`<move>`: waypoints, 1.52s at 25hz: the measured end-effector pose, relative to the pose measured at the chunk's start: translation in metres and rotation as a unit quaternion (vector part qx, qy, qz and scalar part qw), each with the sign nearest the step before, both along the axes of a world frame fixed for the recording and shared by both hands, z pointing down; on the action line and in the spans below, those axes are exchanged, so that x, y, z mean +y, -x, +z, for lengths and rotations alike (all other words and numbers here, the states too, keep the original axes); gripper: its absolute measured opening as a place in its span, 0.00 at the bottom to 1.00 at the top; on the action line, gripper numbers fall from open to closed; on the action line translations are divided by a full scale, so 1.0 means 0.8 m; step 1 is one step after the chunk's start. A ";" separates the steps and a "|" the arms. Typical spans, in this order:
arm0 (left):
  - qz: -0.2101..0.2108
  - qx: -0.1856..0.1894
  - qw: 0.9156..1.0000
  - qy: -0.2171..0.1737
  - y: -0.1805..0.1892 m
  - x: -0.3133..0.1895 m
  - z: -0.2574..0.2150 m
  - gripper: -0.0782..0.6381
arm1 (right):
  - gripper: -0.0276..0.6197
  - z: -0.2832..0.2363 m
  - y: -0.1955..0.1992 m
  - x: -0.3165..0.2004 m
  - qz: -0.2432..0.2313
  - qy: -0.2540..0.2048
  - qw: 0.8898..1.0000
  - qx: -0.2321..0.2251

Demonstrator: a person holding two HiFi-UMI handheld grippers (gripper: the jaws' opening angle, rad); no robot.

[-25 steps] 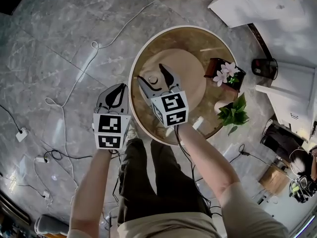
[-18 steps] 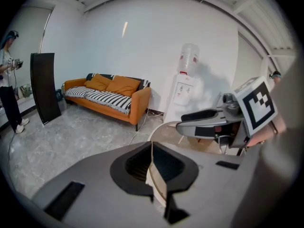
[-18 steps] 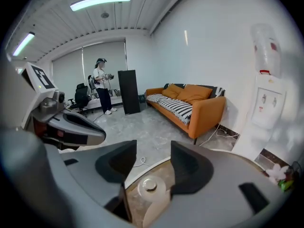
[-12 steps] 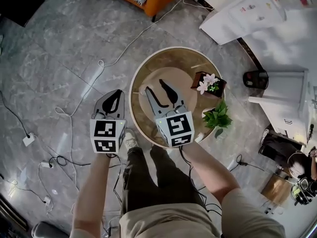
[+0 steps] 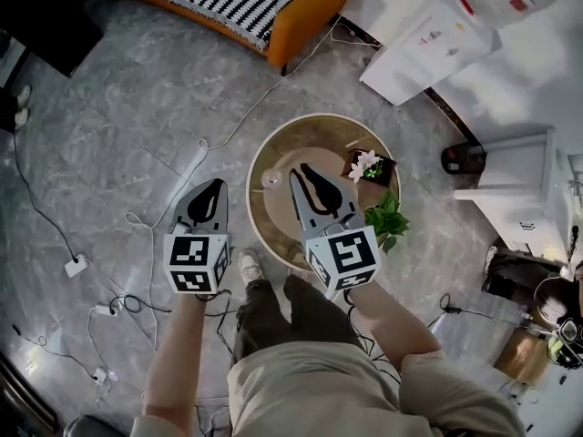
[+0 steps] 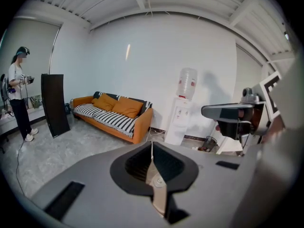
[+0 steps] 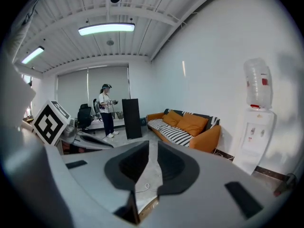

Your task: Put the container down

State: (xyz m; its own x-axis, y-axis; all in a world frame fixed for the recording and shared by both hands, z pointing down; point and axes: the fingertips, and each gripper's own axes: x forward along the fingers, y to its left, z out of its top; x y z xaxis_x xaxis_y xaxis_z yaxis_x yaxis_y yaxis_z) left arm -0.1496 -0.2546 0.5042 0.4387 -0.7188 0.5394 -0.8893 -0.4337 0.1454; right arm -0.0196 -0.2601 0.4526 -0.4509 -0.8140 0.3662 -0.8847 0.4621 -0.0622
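Right gripper: jaws wide apart a second ago, now closing to narrow gap, nothing between. Container (small, pale; detail too fine to tell) standing on round table, just left of right gripper, apart from jaws. Left gripper: jaws together, empty, over floor beside table. Judged: container set down and released; only withdrawal left.
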 end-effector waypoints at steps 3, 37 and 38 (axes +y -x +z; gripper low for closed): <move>0.004 -0.001 1.000 -0.017 -0.001 0.013 -0.048 0.13 | 0.11 -0.050 -0.005 0.014 -0.002 -0.013 1.000 -0.014; 0.070 -0.026 0.988 -0.138 -0.059 0.157 -0.286 0.13 | 0.04 -0.257 -0.059 0.174 -0.040 -0.031 0.998 -0.028; 0.069 -0.026 0.987 -0.142 -0.060 0.155 -0.290 0.13 | 0.04 -0.260 -0.060 0.173 -0.040 -0.034 0.998 -0.028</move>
State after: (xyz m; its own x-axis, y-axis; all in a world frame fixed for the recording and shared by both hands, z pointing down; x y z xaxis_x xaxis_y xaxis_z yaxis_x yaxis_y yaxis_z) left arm -0.1017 -0.1302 0.2719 0.5202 -0.7791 0.3499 -0.8217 -0.5682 -0.0437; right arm 0.0281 -0.1217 0.2447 -0.5339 -0.7964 0.2839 -0.8406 0.5361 -0.0768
